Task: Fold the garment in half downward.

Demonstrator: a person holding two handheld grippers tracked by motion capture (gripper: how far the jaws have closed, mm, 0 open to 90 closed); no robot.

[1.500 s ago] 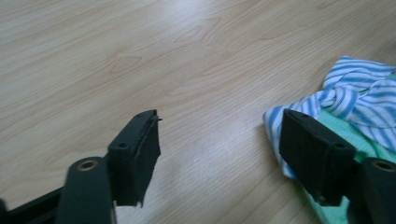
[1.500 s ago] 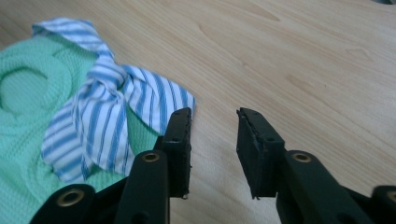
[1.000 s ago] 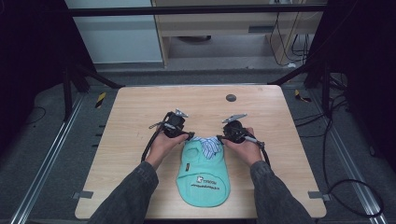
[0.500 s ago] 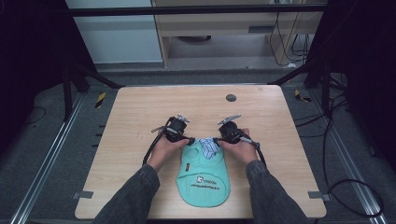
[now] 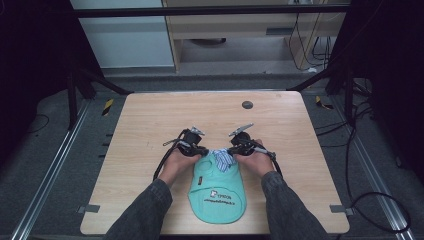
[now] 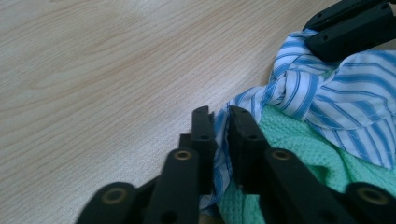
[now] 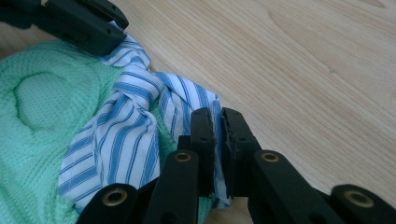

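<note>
Low in the middle of the high view, the left tool [image 5: 204,150] sat at the upper left corner of the green garment [image 5: 218,191], its jaws having just closed down, and in the left gripper view that left tool [image 6: 221,122] was clamped on the edge of the blue-striped collar [image 6: 327,93]. The garment lay flat on the wooden bench [image 5: 150,120], toward the lower centre of the frame, white lettering facing up, collar bunched at its top edge. Over to the right, the right tool [image 5: 231,150] had just squeezed together too; in the right gripper view that tool [image 7: 217,122] pinched the striped cloth's other edge. Both hands rested on the bench, one on each side of the collar.
</note>
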